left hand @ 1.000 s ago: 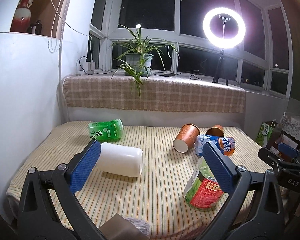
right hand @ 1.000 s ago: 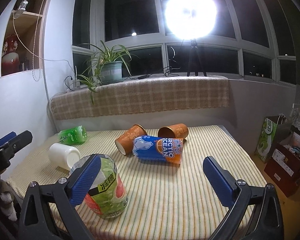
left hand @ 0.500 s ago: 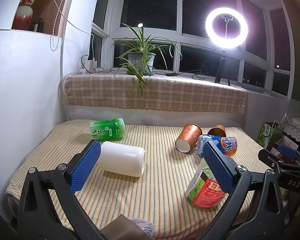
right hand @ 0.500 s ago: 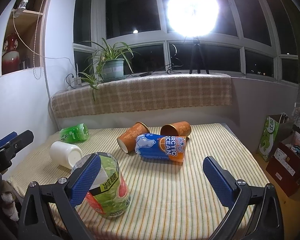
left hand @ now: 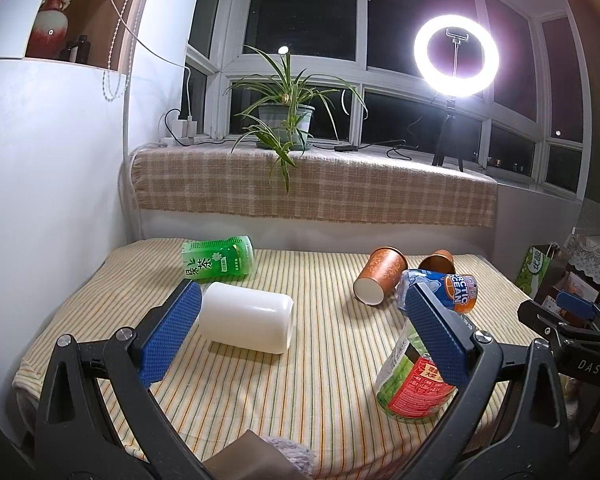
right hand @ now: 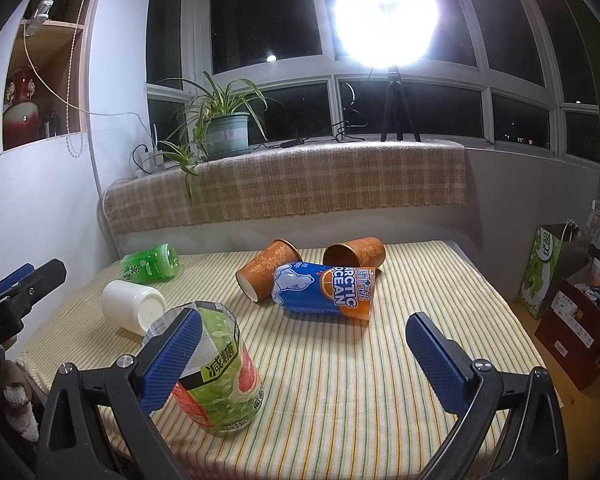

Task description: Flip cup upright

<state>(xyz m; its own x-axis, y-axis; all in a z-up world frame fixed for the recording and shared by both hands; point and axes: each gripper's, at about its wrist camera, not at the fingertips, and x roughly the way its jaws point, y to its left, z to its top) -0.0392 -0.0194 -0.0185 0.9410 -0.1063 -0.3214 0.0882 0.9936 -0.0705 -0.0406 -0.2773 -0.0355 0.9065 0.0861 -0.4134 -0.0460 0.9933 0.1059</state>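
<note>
Left gripper [left hand: 300,328]: jaws wide apart, holding nothing. Right gripper [right hand: 300,356]: jaws wide apart, holding nothing. White cup [left hand: 246,323] lies on its side on the striped surface [left hand: 320,392], just beyond the left gripper's left jaw; green-labelled cup [right hand: 216,376] stands near the front edge

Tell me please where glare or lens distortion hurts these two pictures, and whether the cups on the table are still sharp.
Left wrist view: the ring light keeps its ring shape with a mild halo. Right wrist view: the same light burns out into a white blob. Both views: fisheye bends the window frames, yet the white cup and the Arctic Ocean cup stay sharp.
</note>
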